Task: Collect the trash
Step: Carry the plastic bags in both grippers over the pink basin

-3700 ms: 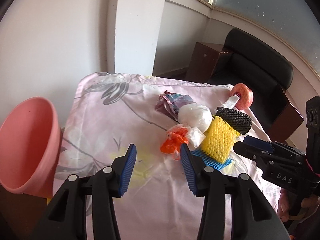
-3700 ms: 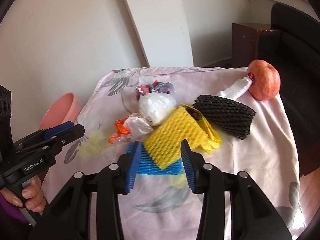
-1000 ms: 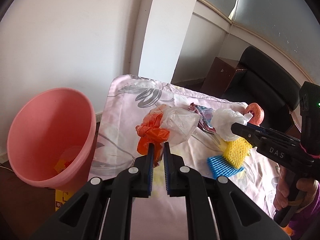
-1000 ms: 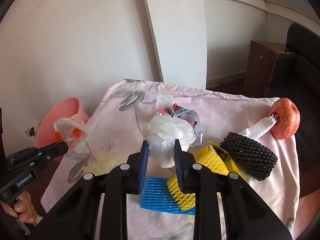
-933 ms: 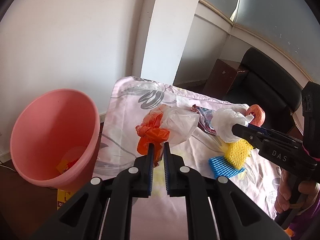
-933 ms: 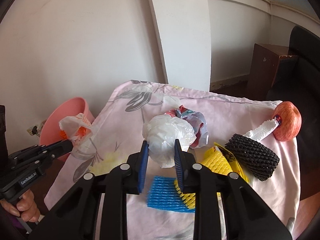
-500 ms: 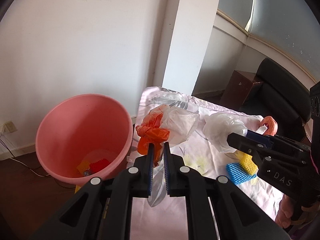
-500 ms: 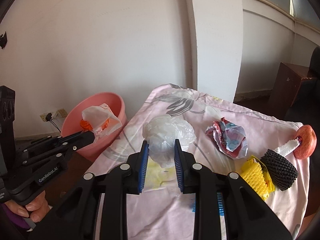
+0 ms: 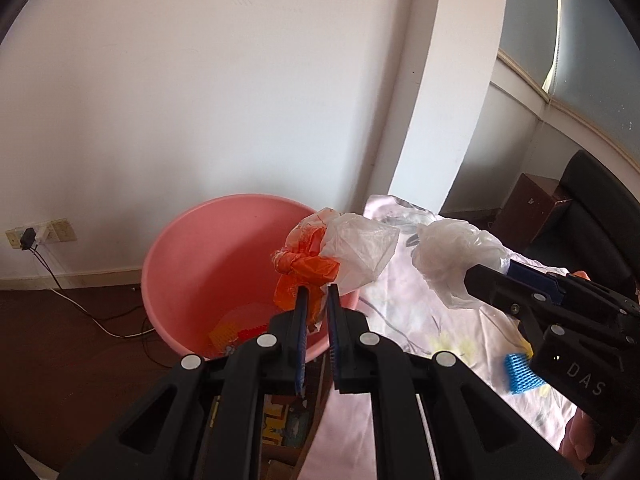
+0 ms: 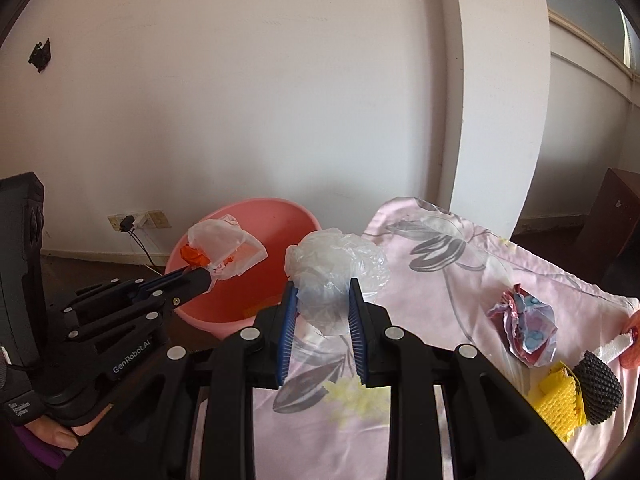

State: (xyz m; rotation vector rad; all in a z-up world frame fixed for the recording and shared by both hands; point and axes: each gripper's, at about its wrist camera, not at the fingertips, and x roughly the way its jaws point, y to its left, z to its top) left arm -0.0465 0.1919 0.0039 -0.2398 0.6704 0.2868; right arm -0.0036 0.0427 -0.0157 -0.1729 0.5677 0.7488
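My left gripper is shut on an orange and clear plastic bag and holds it over the near rim of the pink bucket. In the right wrist view the same orange and clear plastic bag hangs from the left gripper above the pink bucket. My right gripper is shut on a crumpled clear plastic bag, held above the left edge of the pink floral cloth. That crumpled clear bag also shows in the left wrist view.
The bucket holds yellow and red scraps. On the cloth lie a crumpled wrapper, yellow foam net, black foam net, white foam piece and a blue foam net. A white pillar stands behind. A wall socket and cable sit at left.
Both grippers have swung left with their bags, away from the middle of the cloth. The bucket has come towards the centre of both views, and the orange bag is now over its rim.
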